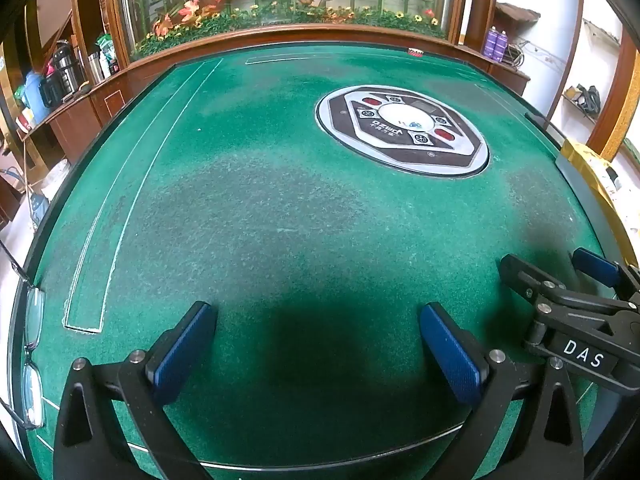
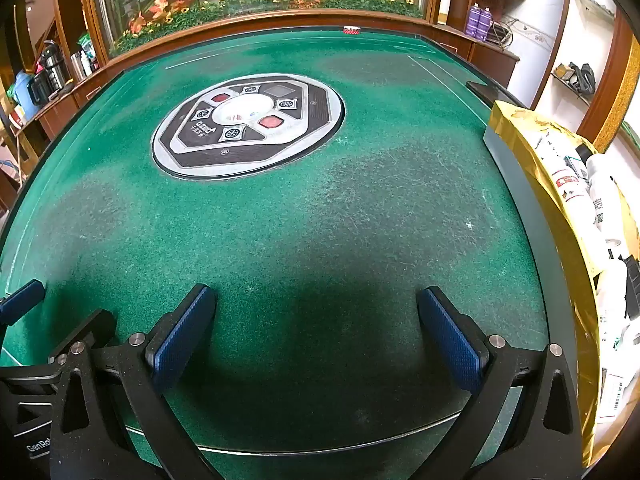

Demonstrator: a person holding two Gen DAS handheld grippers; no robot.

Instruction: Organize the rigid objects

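My left gripper (image 1: 316, 320) hangs open over bare green felt, with nothing between its blue pads (image 1: 184, 352). Beside it on the right, the right gripper (image 1: 548, 268) is also open and empty. In the right wrist view the right gripper (image 2: 316, 304) stands wide over the felt, and the left gripper (image 2: 60, 308) shows at the lower left. A gold bag (image 2: 532, 148) lies along the table's right edge, holding a white bottle (image 2: 604, 184) and printed boxes (image 2: 568, 184). A pair of eyeglasses (image 1: 32, 352) lies on the table's left rim.
The mahjong table (image 1: 256, 208) has a round control panel (image 1: 402, 132) set in its middle. A small red item (image 2: 352, 30) sits at the far edge. Behind stand a wooden cabinet (image 1: 280, 36) with fake flowers and shelves of flasks (image 1: 64, 68).
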